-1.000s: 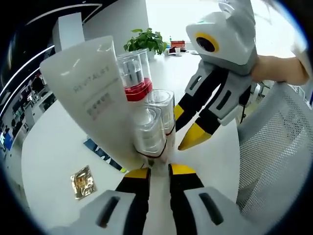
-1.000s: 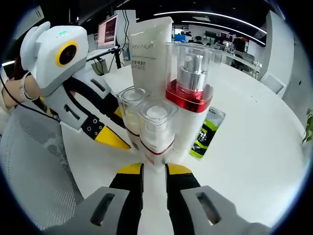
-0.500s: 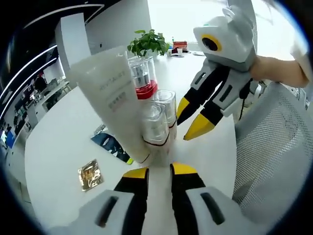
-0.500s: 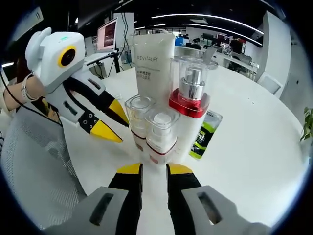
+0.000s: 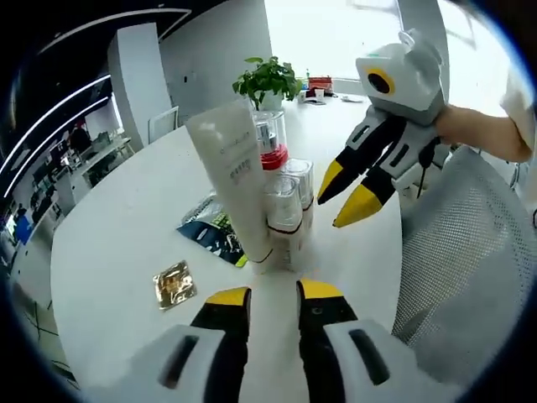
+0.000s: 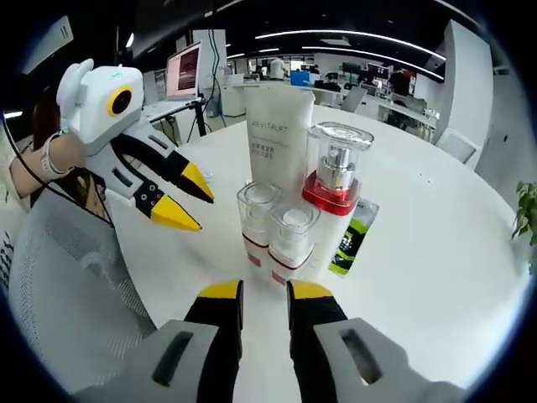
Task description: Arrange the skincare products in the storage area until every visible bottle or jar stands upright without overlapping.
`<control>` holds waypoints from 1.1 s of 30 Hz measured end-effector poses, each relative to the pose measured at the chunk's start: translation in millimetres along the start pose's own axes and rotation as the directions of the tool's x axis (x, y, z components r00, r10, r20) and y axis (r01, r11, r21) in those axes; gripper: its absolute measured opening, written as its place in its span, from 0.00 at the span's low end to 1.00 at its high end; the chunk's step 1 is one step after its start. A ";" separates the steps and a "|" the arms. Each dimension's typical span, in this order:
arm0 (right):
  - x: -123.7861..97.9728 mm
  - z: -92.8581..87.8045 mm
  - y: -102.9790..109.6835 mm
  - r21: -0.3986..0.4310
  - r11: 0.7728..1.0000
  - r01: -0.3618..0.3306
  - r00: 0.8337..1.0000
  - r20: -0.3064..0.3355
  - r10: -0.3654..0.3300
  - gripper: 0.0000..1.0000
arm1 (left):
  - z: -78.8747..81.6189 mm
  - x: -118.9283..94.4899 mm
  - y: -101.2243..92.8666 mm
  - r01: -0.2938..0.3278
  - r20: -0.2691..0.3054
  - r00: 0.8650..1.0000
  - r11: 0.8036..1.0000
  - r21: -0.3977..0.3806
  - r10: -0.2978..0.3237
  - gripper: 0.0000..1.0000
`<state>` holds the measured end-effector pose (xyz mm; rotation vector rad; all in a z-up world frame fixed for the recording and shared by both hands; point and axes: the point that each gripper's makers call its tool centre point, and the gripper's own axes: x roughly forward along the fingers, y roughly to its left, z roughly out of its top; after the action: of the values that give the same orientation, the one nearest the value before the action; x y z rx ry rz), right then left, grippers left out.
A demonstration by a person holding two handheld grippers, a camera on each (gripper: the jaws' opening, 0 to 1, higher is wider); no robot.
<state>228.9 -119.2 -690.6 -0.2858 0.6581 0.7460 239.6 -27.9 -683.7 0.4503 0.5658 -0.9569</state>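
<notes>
In the left gripper view, the left gripper (image 5: 273, 295) comes up from 6 o'clock, and its two yellow-tipped jaws sit close together with a thin gap and nothing between them. Just past the tips, toward 12 o'clock, the skincare things stand in a tight bunch on the white bench (image 5: 109, 252). The tall white tube (image 5: 232, 180) stands up at the left of the bunch. Two small clear bottles (image 5: 285, 210) with red bands stand right beside it, and the red pump bottle (image 5: 270, 143) stands behind them. A dark and green packet (image 5: 211, 235) lies flat at about 10 o'clock from the bunch, and a small gold packet (image 5: 174, 284) lies alone at 9 o'clock. At 2 o'clock the right gripper (image 5: 346, 195) hangs in the air near the bunch, not touching it, with its yellow tips a little apart and nothing in them. A mesh chair (image 5: 470, 269) is at 3 o'clock, and a green plant (image 5: 267, 80) stands far back at 12 o'clock. In the right gripper view, the right gripper's own jaws are also close together and hold nothing. There the bottles stand upright just ahead, and the left gripper hangs at 10 o'clock with its tips a little apart.
</notes>
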 end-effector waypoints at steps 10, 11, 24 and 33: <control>-12.7 3.7 4.9 0.005 1.000 0.015 1.000 0.014 -0.015 0.23 | -1.7 -20.3 2.9 -0.026 0.022 0.999 0.999 -0.033 0.027 0.21; -14.6 4.5 6.5 0.006 1.000 0.014 1.000 0.014 -0.014 0.24 | -2.4 -23.6 2.8 -0.027 0.023 0.999 0.999 -0.043 0.028 0.22; -32.1 17.3 22.1 -0.015 1.000 0.016 1.000 0.021 -0.015 0.36 | -11.0 -64.0 20.9 -0.134 0.036 0.990 0.984 -0.116 0.139 0.40; -40.7 22.5 24.8 -0.023 0.999 0.046 0.998 0.032 -0.046 0.49 | -24.4 -86.6 22.6 -0.184 0.008 0.982 0.972 -0.147 0.188 0.53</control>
<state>199.2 -113.0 -647.5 -0.3092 0.6113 0.7131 213.7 52.6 -645.4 0.3542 0.5592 -0.7347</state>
